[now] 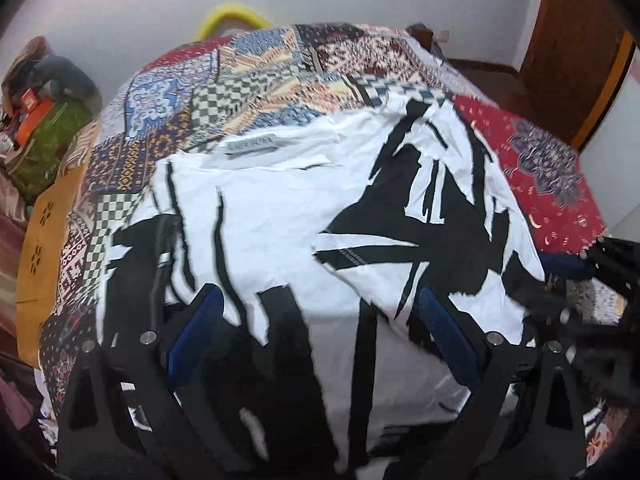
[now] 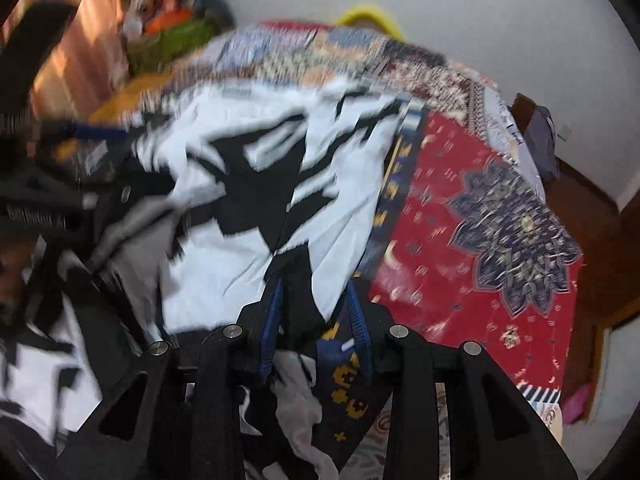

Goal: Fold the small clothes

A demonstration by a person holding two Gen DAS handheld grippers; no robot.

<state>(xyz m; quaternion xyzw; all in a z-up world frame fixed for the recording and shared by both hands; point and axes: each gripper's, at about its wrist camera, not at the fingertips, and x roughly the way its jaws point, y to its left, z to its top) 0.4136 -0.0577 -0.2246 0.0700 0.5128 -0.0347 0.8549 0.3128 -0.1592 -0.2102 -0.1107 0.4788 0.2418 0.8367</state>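
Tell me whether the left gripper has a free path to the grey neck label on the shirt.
Probably yes. The left gripper is open above the shirt, and only flat fabric lies between it and the label; nothing stands in the way.

A white shirt [image 1: 272,216] with jagged black streaks lies on a multicoloured patchwork cloth [image 1: 248,64] with a red panel.
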